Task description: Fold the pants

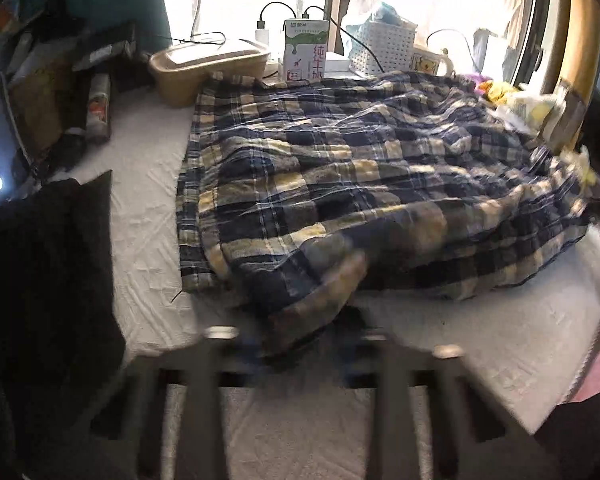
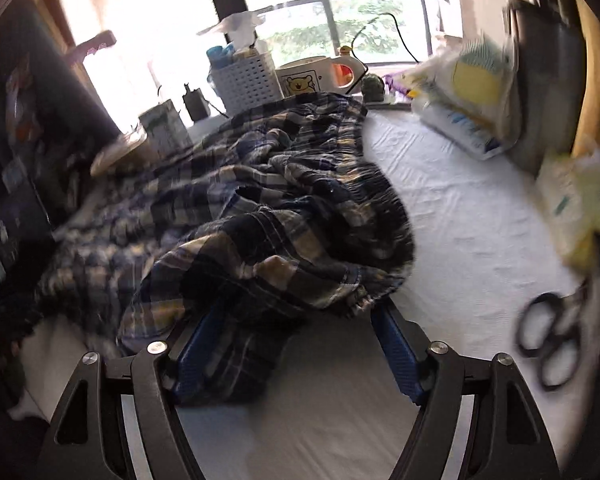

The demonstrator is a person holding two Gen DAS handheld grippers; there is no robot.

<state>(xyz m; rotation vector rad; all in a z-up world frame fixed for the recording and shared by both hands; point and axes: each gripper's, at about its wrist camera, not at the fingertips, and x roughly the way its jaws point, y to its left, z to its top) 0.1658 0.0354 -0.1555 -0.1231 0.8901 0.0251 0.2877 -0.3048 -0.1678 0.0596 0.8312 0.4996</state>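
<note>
Right wrist: rumpled plaid pants (image 2: 260, 216)

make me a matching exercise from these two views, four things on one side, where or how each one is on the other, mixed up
Things:
1. plaid pants
2. scissors
3. milk carton
4. white slotted basket

Places or states:
A. lying flat on the white sheet, to the right of the right gripper
B. standing upright at the far edge, beside the tan lidded box
C. spread rumpled across the white sheet
D. by the window, next to the bear mug

Pairs: 1-C, 2-A, 3-B, 4-D
</note>
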